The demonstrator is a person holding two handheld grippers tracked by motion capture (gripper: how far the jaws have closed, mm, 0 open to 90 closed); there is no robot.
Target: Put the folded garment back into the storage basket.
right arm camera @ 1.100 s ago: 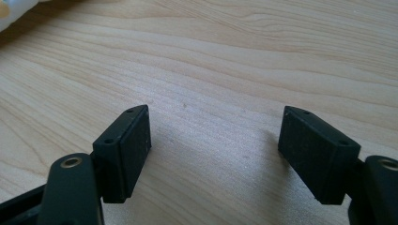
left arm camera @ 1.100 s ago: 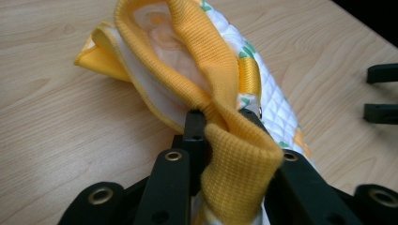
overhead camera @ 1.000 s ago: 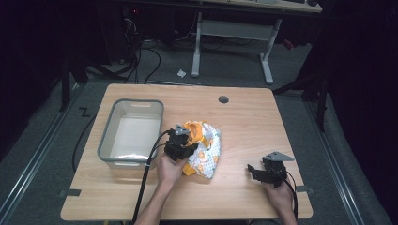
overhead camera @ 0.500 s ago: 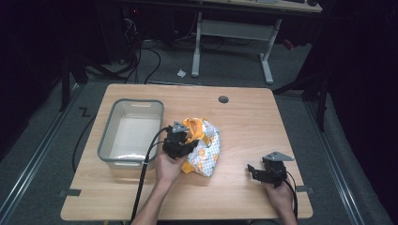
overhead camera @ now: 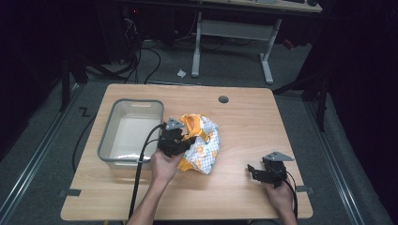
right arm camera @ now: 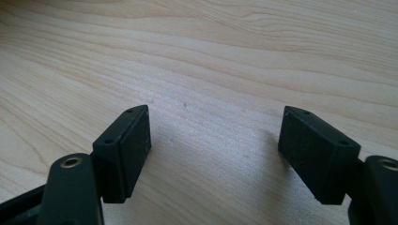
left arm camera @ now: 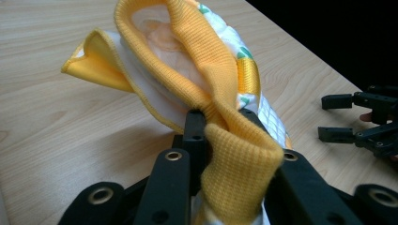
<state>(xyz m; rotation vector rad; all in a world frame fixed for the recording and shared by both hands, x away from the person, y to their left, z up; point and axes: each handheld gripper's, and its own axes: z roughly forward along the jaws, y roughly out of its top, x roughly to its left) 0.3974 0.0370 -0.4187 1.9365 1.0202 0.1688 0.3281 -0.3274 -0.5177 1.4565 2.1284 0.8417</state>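
**Gripping a Yellow-Trimmed Garment Beside a Grey Tub**

Holding a bunched cloth garment (overhead camera: 201, 143), the left gripper (overhead camera: 174, 140) sits near the middle of the wooden table (overhead camera: 244, 122), just right of a grey plastic tub (overhead camera: 132, 132). In the left gripper view, its two black jaws are closed on a fold of the garment's (left arm camera: 206, 89) ribbed yellow band, which passes between them and hangs down over the near side.

Garment appearance:
- White fabric with a small printed pattern in orange and green; the motifs are too small to identify.
- Ribbed yellow-orange trim forming a rounded opening, raised above the table in the left gripper view.
- A thinner yellow-edged flap projecting to the left of that opening.
- The bulk of the cloth lies crumpled on the tabletop, to the right of the gripper in the high view.

Container:
- The tub is rectangular, with rounded corners and a rolled rim, standing upright on the left part of the table.
- Its interior is pale and holds no visible object.
- The garment lies outside the tub, near its right wall.

The right gripper (overhead camera: 263, 170) rests near the table's front right corner, well apart from the garment. In the right gripper view, the right gripper's (right arm camera: 213, 140) jaws stand wide apart with bare wood grain between them, holding nothing. The same gripper appears at the right edge of the left gripper view (left arm camera: 347, 119), jaws parted.

A round dark grommet (overhead camera: 223, 99) sits in the tabletop near its far edge. No readable writing or label is visible on any item.
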